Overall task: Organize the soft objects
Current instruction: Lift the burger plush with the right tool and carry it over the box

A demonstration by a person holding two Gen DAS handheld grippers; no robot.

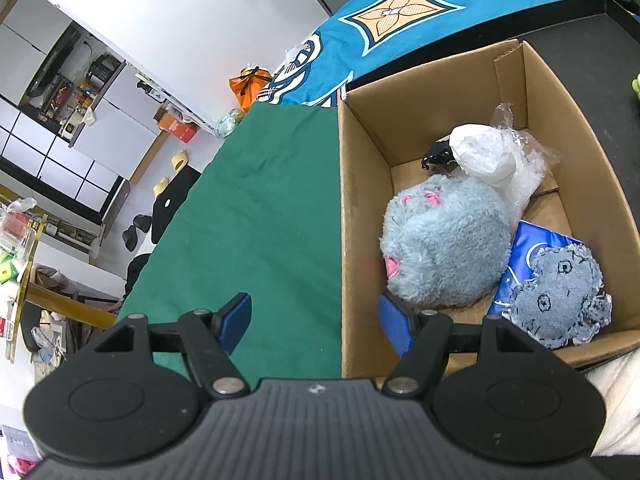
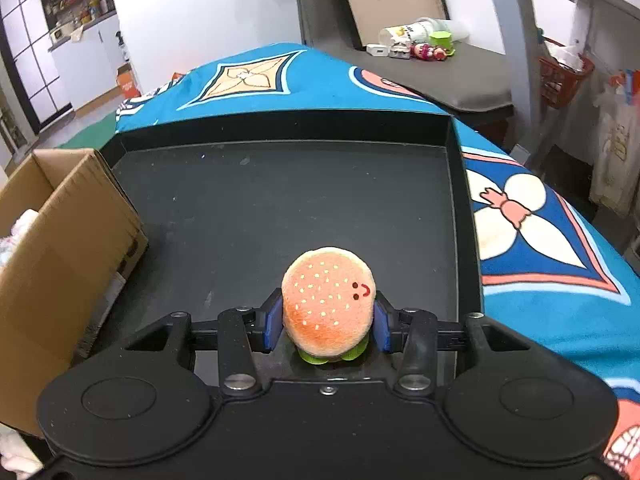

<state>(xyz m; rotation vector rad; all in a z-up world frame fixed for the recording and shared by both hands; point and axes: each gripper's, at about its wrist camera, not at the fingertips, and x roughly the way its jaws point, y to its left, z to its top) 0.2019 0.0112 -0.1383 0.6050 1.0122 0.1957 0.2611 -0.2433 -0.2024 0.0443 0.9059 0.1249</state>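
Right claw (image 2: 327, 325) angles steeply down over the black tray (image 2: 280, 200), and its blue pads (image 2: 273, 325) press both sides of a plush hamburger (image 2: 328, 300), clamped snug: orange bun up, dotted with seeds, tiny smile facing right, green lettuce peeking out underneath. No earlier look to compare, so that is just how it sits. Tray floor ahead lies bare and dark, and the tray rests on a blue patterned blanket (image 2: 540, 300).

Left claw (image 1: 316, 322) tilts down too, pads spread wide with nothing between them, straddling the left wall of the cardboard box (image 1: 352, 208); one pad (image 1: 236, 320) hangs over the green cloth (image 1: 260, 220) on the desk, the other (image 1: 394, 326) inside the box.

Box contents, then: a fluffy grey-blue plush (image 1: 444, 244) with pink marks fills the near-left floor, a frayed denim plush (image 1: 560, 296) lies just beside it on a blue packet (image 1: 528, 248), and towards the far end sit a white bundle (image 1: 484, 152), crinkled clear plastic wrap (image 1: 532, 168) and a small black object (image 1: 438, 156) I cannot identify.
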